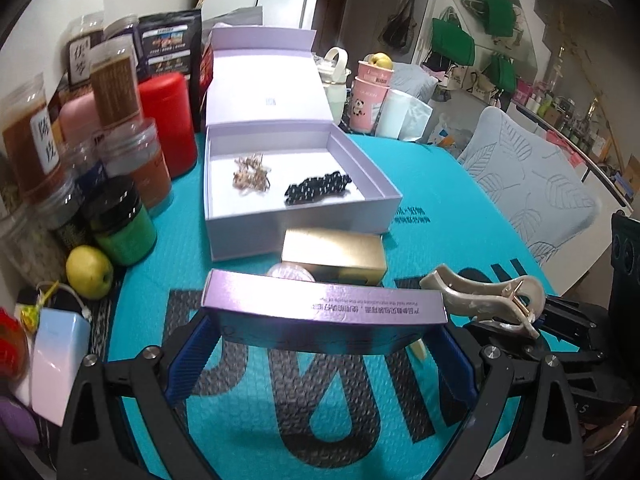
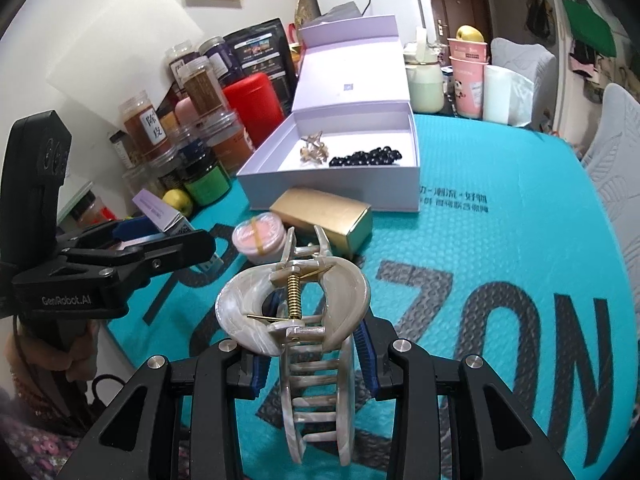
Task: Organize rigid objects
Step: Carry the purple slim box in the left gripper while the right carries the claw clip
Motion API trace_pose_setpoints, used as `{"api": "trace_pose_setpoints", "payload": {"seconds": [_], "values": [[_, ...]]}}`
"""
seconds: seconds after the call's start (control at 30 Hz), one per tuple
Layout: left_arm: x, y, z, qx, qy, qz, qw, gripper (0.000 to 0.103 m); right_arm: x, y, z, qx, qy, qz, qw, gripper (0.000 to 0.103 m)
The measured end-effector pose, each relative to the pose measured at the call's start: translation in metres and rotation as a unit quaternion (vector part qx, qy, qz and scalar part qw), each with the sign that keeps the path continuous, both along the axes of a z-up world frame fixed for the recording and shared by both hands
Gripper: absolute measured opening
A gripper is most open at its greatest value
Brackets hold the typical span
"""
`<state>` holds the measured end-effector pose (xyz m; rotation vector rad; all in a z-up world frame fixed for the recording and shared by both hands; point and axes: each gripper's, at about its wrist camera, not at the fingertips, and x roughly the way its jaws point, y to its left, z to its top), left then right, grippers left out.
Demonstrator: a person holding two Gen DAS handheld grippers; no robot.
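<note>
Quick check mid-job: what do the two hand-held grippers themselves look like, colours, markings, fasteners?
Both are matte black plastic with angular, cut-out finger arms. The left hand-held gripper and right hand-held gripper carry ribbed blue pads inside the fingers and round silver bolts at the joints. In the right wrist view, the left unit's side reads "GenRobot.AI" in white. No cables are clearly visible.

pink jar (image 1: 291,271): mostly hidden behind the purple carton (image 1: 324,306) in the left view.
hair claw (image 2: 316,344): lower teeth were partly covered by the right tongs (image 2: 316,354).
jar labels (image 1: 44,146) at 9 o'clock: too blurred to read.
white pack (image 1: 58,364): cut off at 8 o'clock.
</note>
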<state>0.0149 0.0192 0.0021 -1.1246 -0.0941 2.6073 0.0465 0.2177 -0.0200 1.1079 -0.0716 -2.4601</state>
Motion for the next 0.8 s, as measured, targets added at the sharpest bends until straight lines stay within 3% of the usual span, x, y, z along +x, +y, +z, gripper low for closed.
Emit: {"api": "trace_pose_setpoints", "payload": {"seconds": [0.4, 0.8], "values": [[-0.028, 0.007, 0.020, -0.010, 0.010, 0.008, 0.9999, 0.098, -0.026, 0.005, 0.024, 0.006, 0.014, 0.020, 1.000, 0.036], [-0.056, 0.020, 0.037, -0.023, 0.026, -0.015, 0.9993, 0.098, -0.058, 0.005, 0.042, 0.014, 0.027, 0.021, 0.999, 0.036]]}}
